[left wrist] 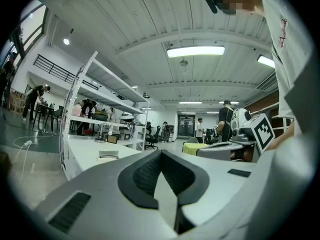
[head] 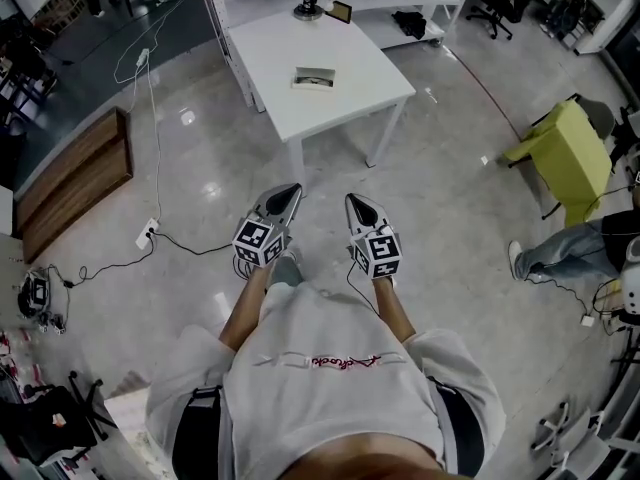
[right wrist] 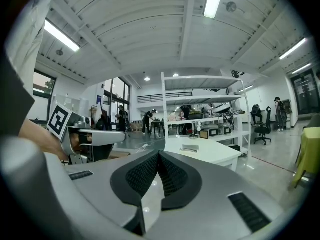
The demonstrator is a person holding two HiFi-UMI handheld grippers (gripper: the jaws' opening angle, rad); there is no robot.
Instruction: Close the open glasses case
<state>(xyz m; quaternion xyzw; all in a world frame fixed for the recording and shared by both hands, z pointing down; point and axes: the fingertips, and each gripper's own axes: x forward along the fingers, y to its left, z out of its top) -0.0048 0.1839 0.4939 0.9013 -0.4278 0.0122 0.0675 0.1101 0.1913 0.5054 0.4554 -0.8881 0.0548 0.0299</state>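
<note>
Pale grey with a darker strip showing inside, the glasses case [head: 315, 78] lies alone on the middle of a white worktop [head: 365, 68] and appears to be open. Its long axis runs roughly across the head view, slightly tilted. A small stand [head: 308, 8] and a dark framed object [head: 340, 11] sit at the worktop's far edge, well apart from the case, with white shelving behind them.

From the grippers the case lies almost straight ahead and well apart, with a stretch of glossy floor [head: 200, 168] between. It sits close to the line midway between the two, so neither hand is clearly nearer. I judge the person must walk up to the worktop before either can reach the lid.

The left gripper [head: 290, 190] and right gripper [head: 355, 200] are held side by side, low and close before the person's body. The forearms are bent and both tips point forward toward the worktop. In each gripper view the ribbed pads meet at the tip with nothing between them, so both are closed and empty. The case shows small and distant beyond them [left wrist: 109, 156] [right wrist: 189, 148].
</note>
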